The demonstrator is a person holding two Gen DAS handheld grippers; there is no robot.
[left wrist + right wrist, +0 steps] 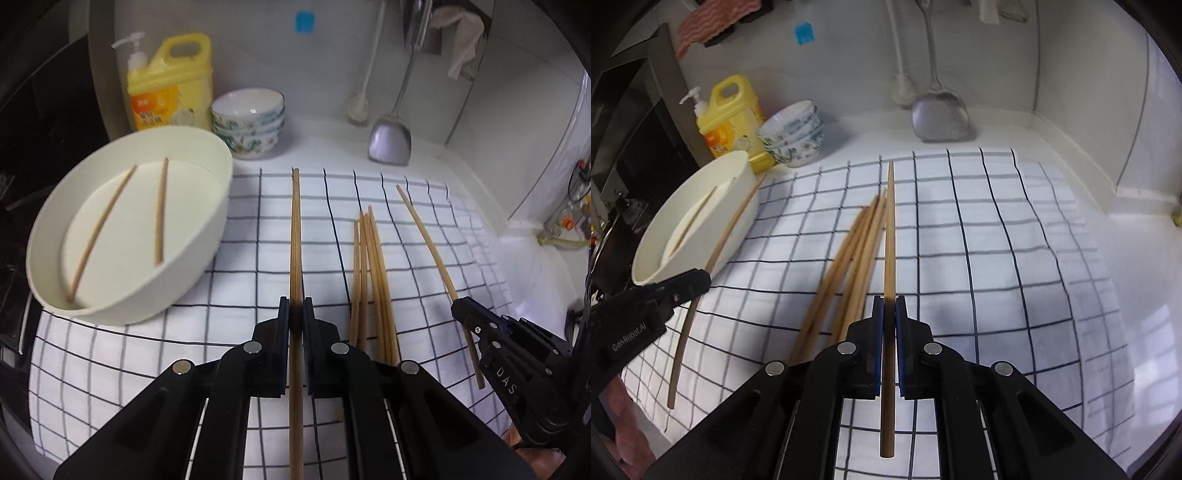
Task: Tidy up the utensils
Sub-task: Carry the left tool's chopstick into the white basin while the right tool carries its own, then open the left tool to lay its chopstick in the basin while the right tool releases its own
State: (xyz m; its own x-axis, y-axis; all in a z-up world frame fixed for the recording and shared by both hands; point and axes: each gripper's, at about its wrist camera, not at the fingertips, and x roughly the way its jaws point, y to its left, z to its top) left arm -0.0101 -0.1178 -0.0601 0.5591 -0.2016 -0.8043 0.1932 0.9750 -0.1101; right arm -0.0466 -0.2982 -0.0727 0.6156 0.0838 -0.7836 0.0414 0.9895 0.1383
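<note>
Left wrist view: left gripper [295, 314] clamping one chopstick [295, 236], stick running straight out between pads over checked cloth [243, 258]. Two chopsticks [159, 210] lying in white basin [199, 254] at left. Loose bundle [369, 273] lying on cloth just right of gripper.

Right wrist view: right gripper [889, 314] pinching another chopstick [889, 229], tip pointing toward spatula [940, 114]. Bundle lying beside it, left.
</note>
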